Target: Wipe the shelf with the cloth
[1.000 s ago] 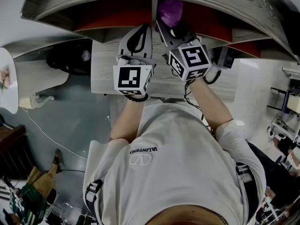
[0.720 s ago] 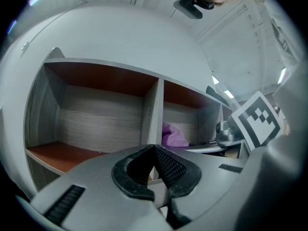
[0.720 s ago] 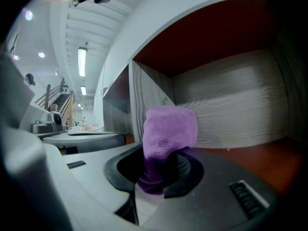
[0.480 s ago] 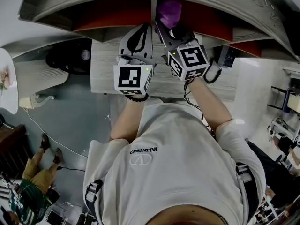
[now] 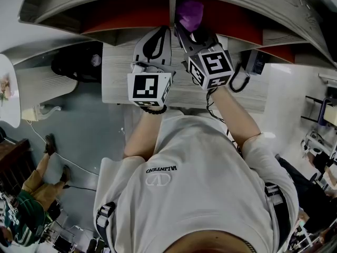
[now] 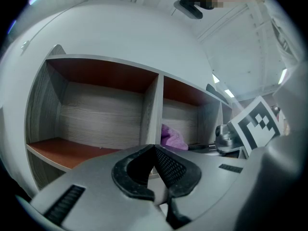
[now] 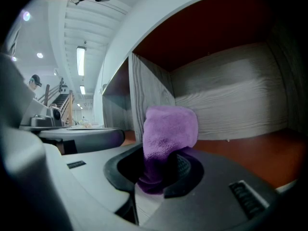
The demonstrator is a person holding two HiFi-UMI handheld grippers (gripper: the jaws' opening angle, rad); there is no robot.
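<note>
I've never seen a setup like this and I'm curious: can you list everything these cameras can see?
shelf: one, grey wood grain with red-brown boards, in front of both grippers
divider: one, grey, upright, splits the shelf into two compartments
cloth: one, purple, at the right compartment, beside the divider
worktop: one, grey wood grain, under both grippers
cable: one, white, on the floor at left
bystander: one, green top, lower left of the head view
T-shirt: one, white, on the person holding the grippers
left gripper: one, grey, jaws together on nothing
right gripper: one, grey, jaws clamped on the cloth
</note>
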